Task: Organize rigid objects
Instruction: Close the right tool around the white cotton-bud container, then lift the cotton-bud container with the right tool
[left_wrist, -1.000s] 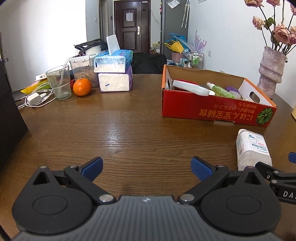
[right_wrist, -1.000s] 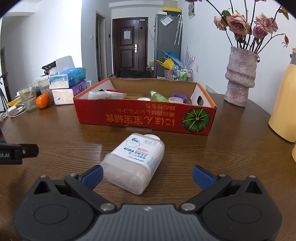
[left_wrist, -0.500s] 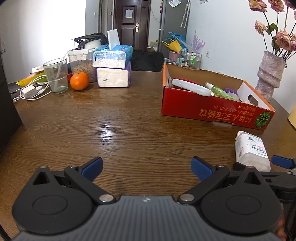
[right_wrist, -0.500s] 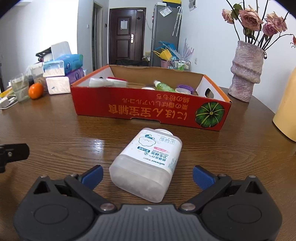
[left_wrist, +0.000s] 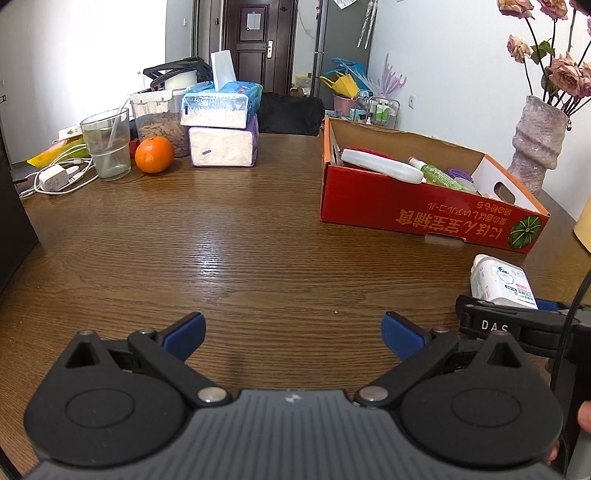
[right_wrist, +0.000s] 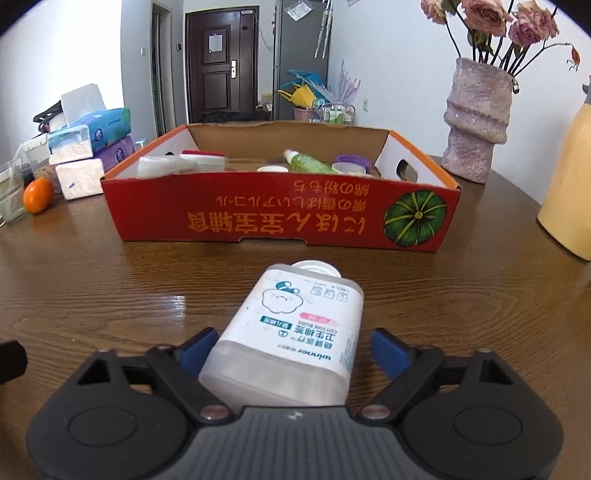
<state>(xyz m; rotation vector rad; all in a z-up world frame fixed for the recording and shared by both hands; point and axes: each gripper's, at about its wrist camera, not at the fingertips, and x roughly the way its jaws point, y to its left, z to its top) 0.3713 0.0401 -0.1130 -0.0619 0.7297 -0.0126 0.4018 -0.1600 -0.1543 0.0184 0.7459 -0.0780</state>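
A white plastic box of cotton buds (right_wrist: 295, 317) lies on its side on the wooden table, its cap toward the red cardboard box (right_wrist: 280, 221). My right gripper (right_wrist: 293, 347) straddles its near end and its jaws are closing. The left pad (right_wrist: 197, 345) touches the box, while the right pad (right_wrist: 388, 350) stands a small gap off. The left wrist view shows the same cotton bud box (left_wrist: 498, 282) at the far right with the right gripper (left_wrist: 509, 306) around it. My left gripper (left_wrist: 291, 332) is open over bare table wood, nothing between its fingers.
The red cardboard box (left_wrist: 424, 214) holds a white bottle, a green spray bottle and a purple lid. A vase (right_wrist: 476, 122) and a yellow jug (right_wrist: 569, 192) stand at the right. Tissue packs (left_wrist: 221, 125), an orange (left_wrist: 154, 154), a glass (left_wrist: 107, 144) and charger cables (left_wrist: 55, 177) sit far left.
My right gripper has moved forward and down until the cotton bud box lies between its fingers, and its jaws have narrowed. The left gripper has barely moved.
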